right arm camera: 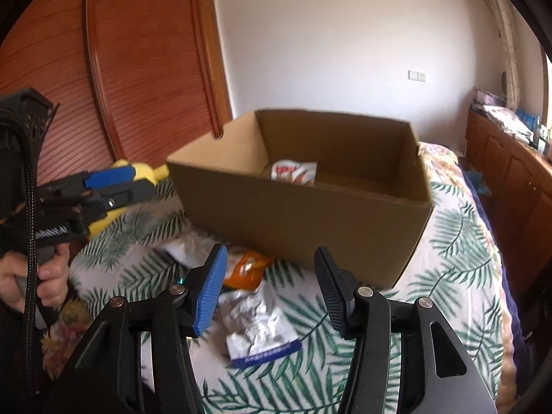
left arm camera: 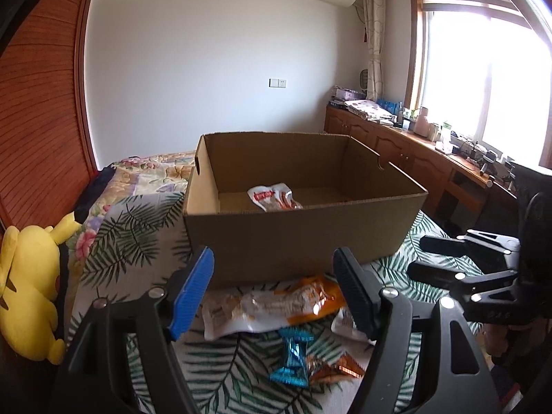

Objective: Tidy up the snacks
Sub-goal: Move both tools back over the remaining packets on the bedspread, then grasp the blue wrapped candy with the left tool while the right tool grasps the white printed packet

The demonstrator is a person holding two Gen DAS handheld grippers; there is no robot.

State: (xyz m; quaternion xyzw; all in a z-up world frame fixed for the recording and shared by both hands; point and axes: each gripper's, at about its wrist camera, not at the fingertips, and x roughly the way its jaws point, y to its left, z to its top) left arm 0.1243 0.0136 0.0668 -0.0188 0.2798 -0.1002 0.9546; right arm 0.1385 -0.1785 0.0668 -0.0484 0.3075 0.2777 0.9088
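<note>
Snacks lie low in both frames on the leaf-print bedspread (left arm camera: 145,238). The left gripper (left arm camera: 274,293) stands wide open and empty above an orange-and-white packet (left arm camera: 272,305), a blue candy (left arm camera: 291,358) lower down. The right gripper (right arm camera: 270,289) is open, holding nothing, over a silver packet (right arm camera: 258,331). Behind, at centre frame, the cardboard box (left arm camera: 293,238) holds one white-and-red packet (left arm camera: 274,197). A yellow plush toy (left arm camera: 29,293) lies at the left edge.
</note>
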